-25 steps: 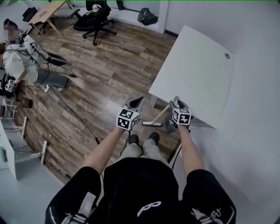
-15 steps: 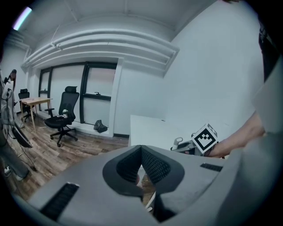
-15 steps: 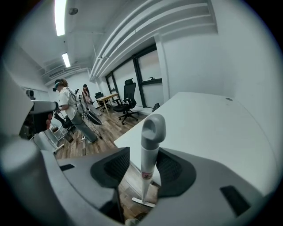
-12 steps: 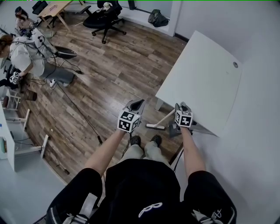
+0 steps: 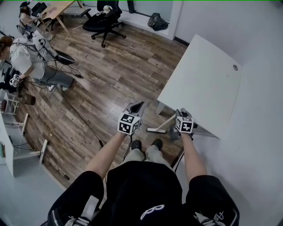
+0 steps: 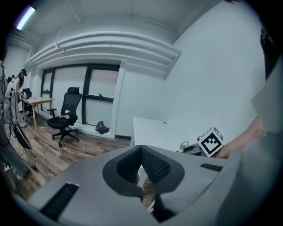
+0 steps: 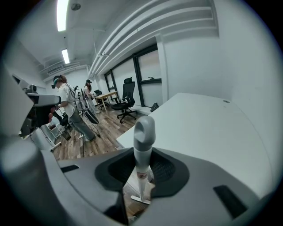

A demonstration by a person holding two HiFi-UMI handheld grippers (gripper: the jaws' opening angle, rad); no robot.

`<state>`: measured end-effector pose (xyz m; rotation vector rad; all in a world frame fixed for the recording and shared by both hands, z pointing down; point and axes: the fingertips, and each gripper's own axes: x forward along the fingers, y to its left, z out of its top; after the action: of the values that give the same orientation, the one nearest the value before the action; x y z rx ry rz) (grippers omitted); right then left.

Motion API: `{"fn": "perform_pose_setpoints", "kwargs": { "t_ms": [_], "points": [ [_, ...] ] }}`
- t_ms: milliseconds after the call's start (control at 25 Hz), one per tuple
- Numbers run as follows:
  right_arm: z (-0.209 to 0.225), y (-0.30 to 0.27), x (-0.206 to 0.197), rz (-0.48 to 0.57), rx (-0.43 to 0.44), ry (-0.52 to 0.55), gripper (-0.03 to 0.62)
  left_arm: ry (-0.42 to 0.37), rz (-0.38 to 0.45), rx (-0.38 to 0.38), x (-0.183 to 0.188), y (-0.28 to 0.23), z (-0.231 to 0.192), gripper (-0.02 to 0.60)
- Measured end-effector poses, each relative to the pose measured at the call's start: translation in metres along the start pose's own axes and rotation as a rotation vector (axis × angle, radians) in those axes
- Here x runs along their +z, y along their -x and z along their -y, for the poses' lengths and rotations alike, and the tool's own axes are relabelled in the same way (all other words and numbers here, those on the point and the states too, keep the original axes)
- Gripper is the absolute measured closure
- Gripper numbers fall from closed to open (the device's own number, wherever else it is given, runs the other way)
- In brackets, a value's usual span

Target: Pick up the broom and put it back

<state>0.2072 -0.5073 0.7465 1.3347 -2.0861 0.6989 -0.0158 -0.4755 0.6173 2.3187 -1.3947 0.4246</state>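
The broom leans against the white table (image 5: pixel 208 79), its pale handle (image 5: pixel 167 122) slanting down to a flat head (image 5: pixel 156 130) on the wood floor. My right gripper (image 5: pixel 180 114) is at the top of the handle. In the right gripper view the grey handle tip (image 7: pixel 143 132) stands between the jaws of the right gripper (image 7: pixel 143 170), which are closing around it; a little room still shows beside the handle. My left gripper (image 5: pixel 136 107) hangs over the floor left of the broom. Its jaws are shut and hold nothing (image 6: pixel 141 152).
The table's leg and edge stand just behind the broom, with a white wall on the right. A black cable (image 5: pixel 79 117) runs across the floor. Farther off are an office chair (image 5: pixel 104 20), a black bag (image 5: pixel 158 20), a wooden desk (image 5: pixel 53 9) and people (image 5: pixel 31 57).
My left gripper has drifted slightly over the floor. My right gripper has stayed at the top of the broom handle, and the broom still leans on the table.
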Motion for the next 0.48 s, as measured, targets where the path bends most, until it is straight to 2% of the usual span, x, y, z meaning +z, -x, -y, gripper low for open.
{"fn": "perform_pose_setpoints", "kwargs": {
  "t_ms": [480],
  "points": [
    [-0.040,0.025,-0.014,0.002,-0.017,0.017,0.479,-0.010,0.031,-0.041,0.005,0.020,-0.011,0.574]
  ]
}}
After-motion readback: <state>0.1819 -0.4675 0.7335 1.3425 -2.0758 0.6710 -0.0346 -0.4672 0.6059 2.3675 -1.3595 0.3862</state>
